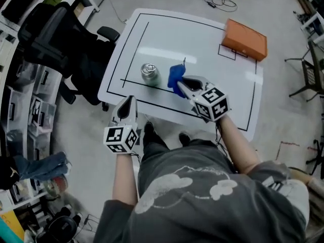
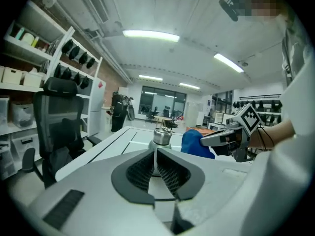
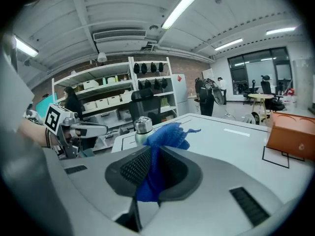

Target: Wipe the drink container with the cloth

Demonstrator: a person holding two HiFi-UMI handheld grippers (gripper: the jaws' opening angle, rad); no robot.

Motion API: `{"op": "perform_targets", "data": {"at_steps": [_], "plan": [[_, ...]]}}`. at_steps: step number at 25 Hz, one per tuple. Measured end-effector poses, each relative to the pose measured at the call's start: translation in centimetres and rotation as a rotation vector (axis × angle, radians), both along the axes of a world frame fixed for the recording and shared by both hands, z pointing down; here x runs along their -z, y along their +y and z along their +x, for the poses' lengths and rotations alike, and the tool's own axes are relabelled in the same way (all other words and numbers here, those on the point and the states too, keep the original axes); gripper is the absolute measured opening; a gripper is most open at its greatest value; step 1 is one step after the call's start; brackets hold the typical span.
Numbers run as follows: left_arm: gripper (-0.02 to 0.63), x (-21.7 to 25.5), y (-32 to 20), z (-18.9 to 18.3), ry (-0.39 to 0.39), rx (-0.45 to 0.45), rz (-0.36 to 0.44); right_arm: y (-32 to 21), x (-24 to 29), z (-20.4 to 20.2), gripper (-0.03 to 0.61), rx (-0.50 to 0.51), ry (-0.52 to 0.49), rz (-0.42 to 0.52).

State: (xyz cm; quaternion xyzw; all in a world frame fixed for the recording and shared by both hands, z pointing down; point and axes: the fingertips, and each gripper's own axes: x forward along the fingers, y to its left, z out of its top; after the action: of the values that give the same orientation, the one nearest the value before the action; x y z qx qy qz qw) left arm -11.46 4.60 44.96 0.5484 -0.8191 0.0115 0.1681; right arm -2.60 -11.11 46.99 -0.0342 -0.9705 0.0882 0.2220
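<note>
**Item 1. L tongs** [image 1: 129, 101]: clenched, pads together, nothing between them. In the head view we place them at the near edge of the desk [image 1: 202, 44], approx. 7 o'clock of the drink can. In their own view [image 2: 155, 156] the can stands dead ahead, apart from the pads.

**Item 2. R tongs** [image 1: 180, 83]: clamped on the blue cloth [image 1: 174, 76]. In their own view [image 3: 147, 167] the cloth [image 3: 167, 134] runs up between the pads, bunches above them and also hangs out below. The tongs are over the desk, tips toward 10 o'clock.

**Item 3. Drink can** [image 1: 150, 74]: silver, upright on the desk, top w/ pull tab up. It sits at 9 o'clock of the cloth, just beside it; we cannot tell whether they touch. It also shows in the L view [image 2: 161, 135], w/ the cloth [image 2: 194, 142] at its 3 o'clock, and in the R view [image 3: 142, 125] behind the cloth.

**Item 4. Desk:** white top w/ black tape lines. The can stands inside the taped outline, near its front-left corner.

**Item 5. Orange box** [image 1: 245, 39]: flat on the desk at 1 o'clock of the cloth, well apart, over a small taped square. It is seen at 3 o'clock in the R view [image 3: 293, 134].

**Item 6. Black office chair** [image 1: 55, 39]: on the floor at 9 o'clock of the desk.
</note>
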Motion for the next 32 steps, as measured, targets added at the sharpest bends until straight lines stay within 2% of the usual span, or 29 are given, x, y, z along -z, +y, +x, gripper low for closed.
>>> {"op": "perform_targets", "data": {"at_steps": [3,4,6,7,10,13,19,25,32], "plan": [[0.008,-0.7,-2.0,-1.6,0.014,-0.125,-0.01,-0.2,0.0,-1.1,0.051,-0.076,0.018,-0.001],[0.026,-1.0,-2.8,-2.0,0.019,-0.178,-0.019,-0.4,0.0,-1.5,0.051,-0.101,0.022,-0.002],[0.17,-1.6,-4.3,-2.2,0.023,-0.298,-0.039,-0.6,0.4,-2.1,0.051,-0.143,0.021,-0.01],[0.219,-1.9,-5.1,-2.2,0.015,-0.358,-0.053,-0.6,0.7,-2.3,0.051,-0.157,0.017,-0.017],[0.279,-2.9,-7.1,-2.1,-0.019,-0.514,-0.094,-0.1,1.6,-3.1,0.051,-0.191,-0.004,-0.026],[0.33,-3.5,-8.6,-2.0,-0.032,-0.607,-0.099,0.3,2.3,-4.4,0.051,-0.23,-0.021,-0.033],[0.339,-4.2,-10.9,-1.8,-0.059,-0.745,-0.108,0.7,2.2,-6.7,0.051,-0.307,-0.01,-0.026],[0.311,-4.2,-11.2,-2.0,-0.072,-0.827,-0.087,0.3,-0.2,-7.7,0.048,-0.432,0.07,-0.041],[0.311,-4.1,-11.1,-1.9,-0.07,-0.929,-0.058,-0.1,-2.8,-6.9,0.044,-0.516,0.129,-0.13]]}}
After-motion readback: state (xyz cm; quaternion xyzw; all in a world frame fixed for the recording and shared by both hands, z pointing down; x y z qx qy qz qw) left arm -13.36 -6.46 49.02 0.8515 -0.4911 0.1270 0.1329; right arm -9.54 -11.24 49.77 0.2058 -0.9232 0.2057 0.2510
